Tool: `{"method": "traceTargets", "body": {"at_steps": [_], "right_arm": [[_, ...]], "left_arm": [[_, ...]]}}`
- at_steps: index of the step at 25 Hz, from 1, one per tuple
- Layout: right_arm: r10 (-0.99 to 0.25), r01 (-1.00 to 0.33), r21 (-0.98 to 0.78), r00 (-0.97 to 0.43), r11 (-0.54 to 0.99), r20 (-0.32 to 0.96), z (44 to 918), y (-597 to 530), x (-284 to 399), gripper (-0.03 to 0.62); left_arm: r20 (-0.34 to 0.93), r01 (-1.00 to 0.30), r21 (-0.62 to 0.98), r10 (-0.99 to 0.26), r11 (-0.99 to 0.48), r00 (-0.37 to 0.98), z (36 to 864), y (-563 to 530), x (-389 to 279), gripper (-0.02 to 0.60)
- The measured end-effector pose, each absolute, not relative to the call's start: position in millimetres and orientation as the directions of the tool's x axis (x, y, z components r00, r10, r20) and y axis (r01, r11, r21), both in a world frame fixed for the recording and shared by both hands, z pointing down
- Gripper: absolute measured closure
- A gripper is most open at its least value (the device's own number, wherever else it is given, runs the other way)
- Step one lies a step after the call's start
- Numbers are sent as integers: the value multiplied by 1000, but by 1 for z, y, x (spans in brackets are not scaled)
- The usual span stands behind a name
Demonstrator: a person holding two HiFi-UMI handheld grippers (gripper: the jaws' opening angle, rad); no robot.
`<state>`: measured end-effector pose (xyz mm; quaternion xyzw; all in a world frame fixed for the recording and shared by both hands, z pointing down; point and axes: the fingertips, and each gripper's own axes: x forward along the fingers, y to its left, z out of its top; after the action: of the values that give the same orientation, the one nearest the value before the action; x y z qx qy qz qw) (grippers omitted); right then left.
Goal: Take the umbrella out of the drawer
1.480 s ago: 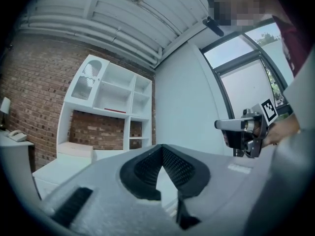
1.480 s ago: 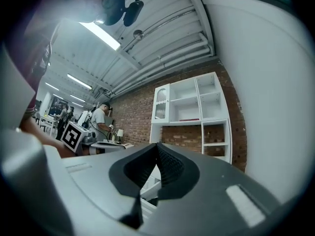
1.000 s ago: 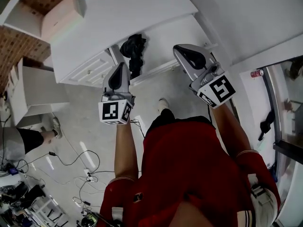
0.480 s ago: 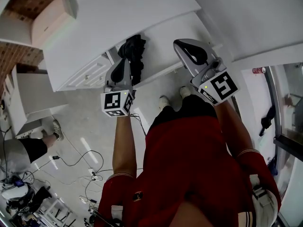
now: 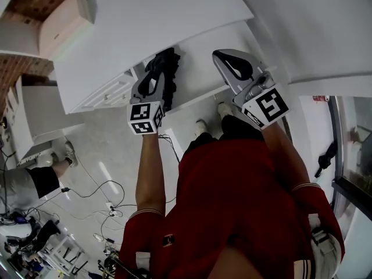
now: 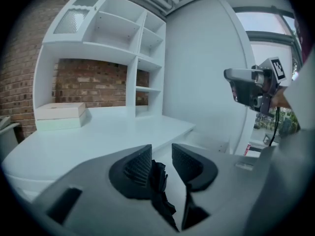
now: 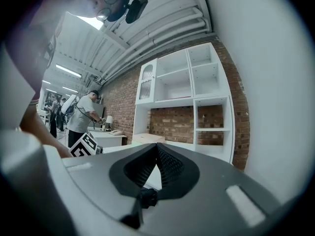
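Observation:
A black folded umbrella (image 5: pixel 167 67) lies in the open white drawer (image 5: pixel 200 63) under the desk top. My left gripper (image 5: pixel 153 79) hangs just over the umbrella's near end. Its jaws are opening, and in the left gripper view the umbrella's crumpled fabric (image 6: pixel 159 181) shows between and below the fingers (image 6: pixel 139 165), close to the left pad, with a gap on the right. My right gripper (image 5: pixel 224 60) is shut and empty, held level above the drawer's right half. It also shows in the left gripper view (image 6: pixel 247 86), and its own view shows the jaws (image 7: pixel 157 149) meeting.
A flat pale box (image 5: pixel 61 27) rests on the white desk top (image 5: pixel 145 16) below open shelves (image 6: pixel 123 38). The person's feet (image 5: pixel 201 127) stand under the drawer front. Cables (image 5: pixel 99 196) trail over the floor, and another person's leg (image 5: pixel 35 176) is at the left.
My left gripper has moved forward and down from in front of the drawer onto the umbrella's near end. The right gripper has shifted slightly forward over the drawer.

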<state>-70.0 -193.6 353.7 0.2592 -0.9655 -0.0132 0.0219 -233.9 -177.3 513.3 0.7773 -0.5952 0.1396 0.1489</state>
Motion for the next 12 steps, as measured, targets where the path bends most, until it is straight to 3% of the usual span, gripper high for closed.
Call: {"method": "traceTargets", "body": {"at_steps": [6,12], "right_arm": [[-464,-462,43,-885,886,47,363,-211,-72,582],[-453,-452,46,-891,891,37,367,-232,-71,582]], "left_arm": [[523,-971,64,-821,-228,228,559,-200,-229,333],[637,-976,59,-745,-208,197,604,-217,-232,259]]}}
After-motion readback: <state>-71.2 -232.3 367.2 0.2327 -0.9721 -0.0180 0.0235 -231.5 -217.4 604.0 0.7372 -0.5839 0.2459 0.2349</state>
